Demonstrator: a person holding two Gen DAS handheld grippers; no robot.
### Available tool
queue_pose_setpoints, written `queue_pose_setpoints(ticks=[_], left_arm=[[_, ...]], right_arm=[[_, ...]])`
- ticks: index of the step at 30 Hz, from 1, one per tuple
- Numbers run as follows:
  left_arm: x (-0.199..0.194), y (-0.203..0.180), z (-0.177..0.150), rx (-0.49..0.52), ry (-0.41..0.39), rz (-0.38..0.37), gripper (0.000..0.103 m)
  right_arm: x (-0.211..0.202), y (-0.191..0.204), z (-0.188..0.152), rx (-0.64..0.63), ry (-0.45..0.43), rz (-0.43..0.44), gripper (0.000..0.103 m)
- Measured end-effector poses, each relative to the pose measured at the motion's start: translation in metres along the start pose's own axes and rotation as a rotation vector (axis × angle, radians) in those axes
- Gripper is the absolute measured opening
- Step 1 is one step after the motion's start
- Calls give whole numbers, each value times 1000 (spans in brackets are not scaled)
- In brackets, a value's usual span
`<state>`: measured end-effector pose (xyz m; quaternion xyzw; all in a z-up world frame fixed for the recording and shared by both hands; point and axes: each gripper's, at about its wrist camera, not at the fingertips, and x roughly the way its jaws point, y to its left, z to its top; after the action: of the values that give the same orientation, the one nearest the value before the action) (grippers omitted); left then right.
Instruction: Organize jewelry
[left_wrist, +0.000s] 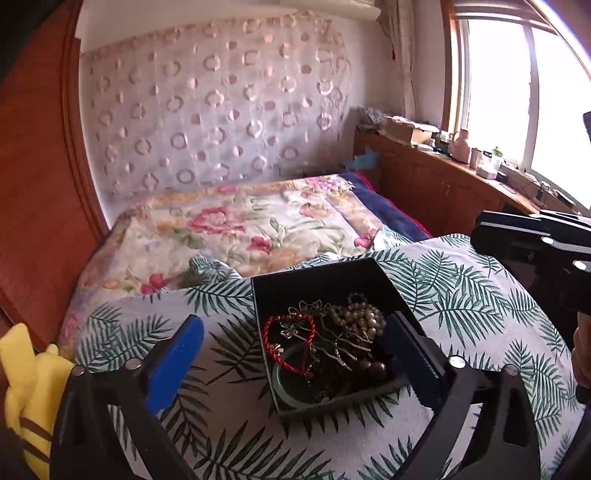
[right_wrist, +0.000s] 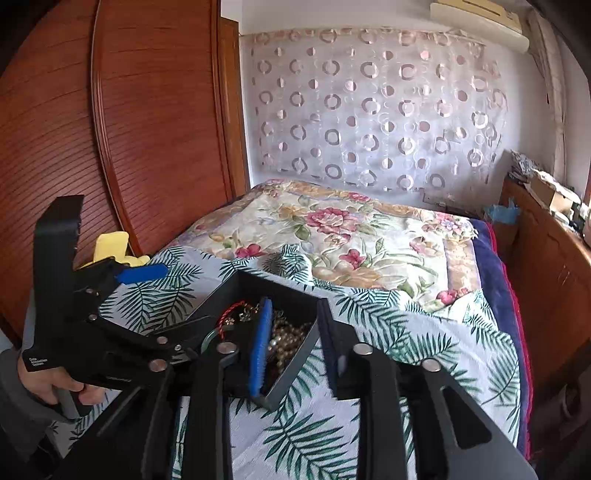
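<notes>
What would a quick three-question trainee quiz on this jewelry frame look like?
1. True or false: the left gripper is open and holds nothing.
2. The black box rests on: A) palm-leaf cloth; B) a wooden cabinet; C) a windowsill.
3. What colour is the cord bracelet in the box?

Key: 1 true; 2 A; 3 red.

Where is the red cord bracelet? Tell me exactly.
In the left wrist view, the red cord bracelet lies in the left half of the open black box, beside the pearl bead strand, on the palm-leaf cloth.
</notes>
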<state>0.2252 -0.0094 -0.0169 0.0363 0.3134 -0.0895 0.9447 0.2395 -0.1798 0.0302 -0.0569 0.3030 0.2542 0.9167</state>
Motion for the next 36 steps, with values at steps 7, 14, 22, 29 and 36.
queue_pose_setpoints(ticks=[7,14,22,29,36], left_arm=[[-19,-2,-10,-9,-6,37,95],[-52,-3,-34,-35,-36,56,95],[-96,3,-61,-96,-43,63,95],[-129,4,-75,-128,-58,87,95],[-150,-5,-79,-105,-93,112,96]], right_arm=[[-12,5,-11,14,-24,-30,79],[-31,9,-31,62,-81,-72,101],[-63,23,-68,126,-129,-149,101],[-101,40,-88,166,-202,-164,101],[-114,46,-101,176,-214,-188,101]])
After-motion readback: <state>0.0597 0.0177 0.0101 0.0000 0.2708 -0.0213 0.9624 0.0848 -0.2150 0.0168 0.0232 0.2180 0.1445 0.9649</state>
